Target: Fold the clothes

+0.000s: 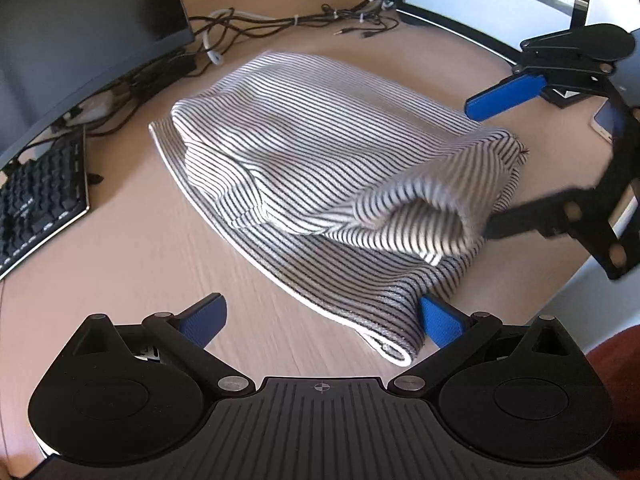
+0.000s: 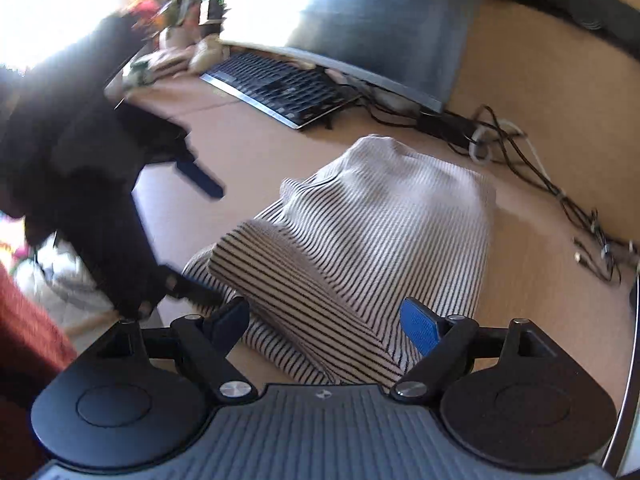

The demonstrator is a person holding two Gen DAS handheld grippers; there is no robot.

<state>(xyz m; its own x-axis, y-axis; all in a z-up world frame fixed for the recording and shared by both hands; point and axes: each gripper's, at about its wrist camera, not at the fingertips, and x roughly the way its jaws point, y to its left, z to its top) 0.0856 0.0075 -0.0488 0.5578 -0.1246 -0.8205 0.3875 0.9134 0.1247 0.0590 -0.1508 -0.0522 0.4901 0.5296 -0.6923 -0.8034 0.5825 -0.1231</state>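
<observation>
Both claws stand spread and empty, left gripper (image 1: 320,320) hovering at the near hem and right gripper (image 2: 324,324) over the rolled end of the striped garment (image 1: 320,168), seemingly released on the desk (image 1: 160,240) mid-fold.

Both grippers, left gripper (image 1: 320,316) and right gripper (image 2: 324,320), seemingly wide-jawed, angled downward.
</observation>
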